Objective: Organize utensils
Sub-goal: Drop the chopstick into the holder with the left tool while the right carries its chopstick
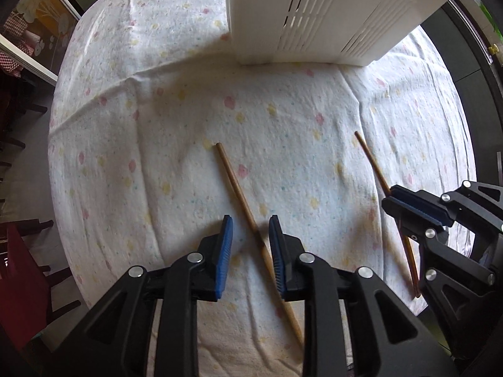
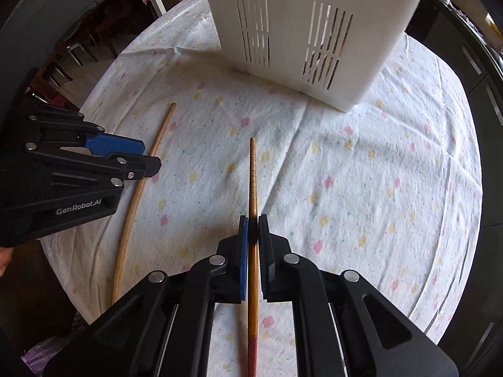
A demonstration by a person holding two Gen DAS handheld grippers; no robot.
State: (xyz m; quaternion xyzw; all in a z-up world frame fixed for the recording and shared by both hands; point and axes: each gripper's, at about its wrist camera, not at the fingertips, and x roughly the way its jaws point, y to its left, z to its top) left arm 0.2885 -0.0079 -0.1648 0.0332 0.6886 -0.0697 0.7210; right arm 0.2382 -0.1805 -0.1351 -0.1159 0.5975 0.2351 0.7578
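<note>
Two wooden chopsticks are in play on a floral tablecloth. One chopstick (image 1: 242, 202) lies flat on the cloth and runs between the fingers of my open left gripper (image 1: 250, 224); it also shows in the right wrist view (image 2: 138, 185). My right gripper (image 2: 253, 226) is shut on the other chopstick (image 2: 252, 172), which points forward toward a white slotted utensil holder (image 2: 301, 31). In the left wrist view the right gripper (image 1: 391, 199) holds that chopstick (image 1: 371, 160) at the right. The left gripper (image 2: 147, 157) shows at the left of the right wrist view.
The white holder (image 1: 314, 15) stands upright at the far side of the round table (image 1: 125, 125). Chairs and dark furniture (image 1: 22, 267) lie beyond the table's left edge. A dark frame (image 2: 471, 62) borders the right side.
</note>
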